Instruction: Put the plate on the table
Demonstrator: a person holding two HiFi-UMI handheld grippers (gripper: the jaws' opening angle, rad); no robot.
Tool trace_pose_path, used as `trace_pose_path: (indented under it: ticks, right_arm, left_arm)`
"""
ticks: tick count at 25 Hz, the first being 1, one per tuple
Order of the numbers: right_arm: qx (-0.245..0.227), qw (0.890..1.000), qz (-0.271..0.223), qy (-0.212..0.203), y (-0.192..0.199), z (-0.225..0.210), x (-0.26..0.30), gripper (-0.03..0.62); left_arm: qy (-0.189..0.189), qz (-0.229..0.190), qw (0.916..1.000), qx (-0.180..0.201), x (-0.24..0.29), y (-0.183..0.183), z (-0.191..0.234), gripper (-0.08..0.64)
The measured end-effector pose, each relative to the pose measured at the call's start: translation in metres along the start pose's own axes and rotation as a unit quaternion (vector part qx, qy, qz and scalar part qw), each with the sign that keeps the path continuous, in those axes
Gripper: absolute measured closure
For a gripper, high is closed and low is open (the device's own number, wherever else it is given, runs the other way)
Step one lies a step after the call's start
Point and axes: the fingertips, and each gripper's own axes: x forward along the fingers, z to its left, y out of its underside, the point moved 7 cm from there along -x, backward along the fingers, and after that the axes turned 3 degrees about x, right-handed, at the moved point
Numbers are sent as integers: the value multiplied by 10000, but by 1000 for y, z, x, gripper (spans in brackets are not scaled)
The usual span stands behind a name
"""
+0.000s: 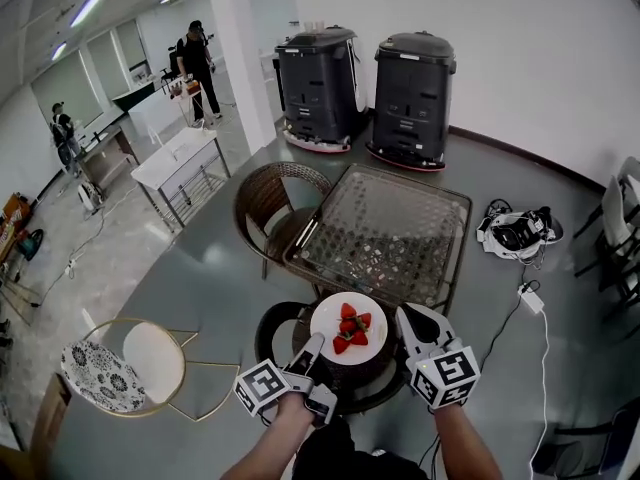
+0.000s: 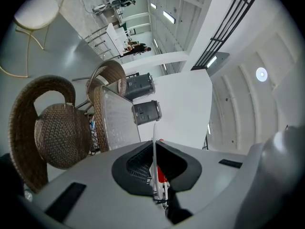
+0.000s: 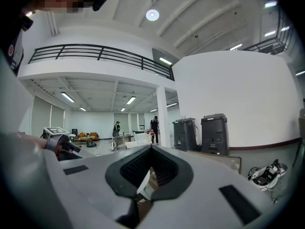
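The white plate (image 1: 326, 320), carrying cut strawberries (image 1: 350, 330), isn't down yet. It hangs just short of the glass worktop's (image 1: 390, 233) near edge, over a dark round seat (image 1: 272, 330). The left gripper (image 1: 312, 346) has its fingers clamped on the plate's left rim, and the right gripper (image 1: 405, 318) grips its right rim. Reaching the worktop and setting the plate down are left.

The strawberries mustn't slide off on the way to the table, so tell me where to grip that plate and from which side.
Grip the plate by its thin bare rim, coming in level from the side, one finger above and one below. The strawberries sit piled in the middle, so the edge is free. The left gripper holds its near-left rim that way.
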Motion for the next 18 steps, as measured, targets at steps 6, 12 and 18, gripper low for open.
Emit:
trace_pose_path:
  ticks: [6,12,18]
  right_arm:
    - [-77,9992,141,372,-7,-2,47,588]
    - [-59,9973,215,705,-10,-12,80,588]
    - [3,9963,284,811,-3,-27,113,588]
  left_arm:
    - [75,316,9995,-66,38,-46,11,541]
    - [141,647,9978,-16,76,-78,14,541]
    - [147,734,9972,4,113,-102,23,541]
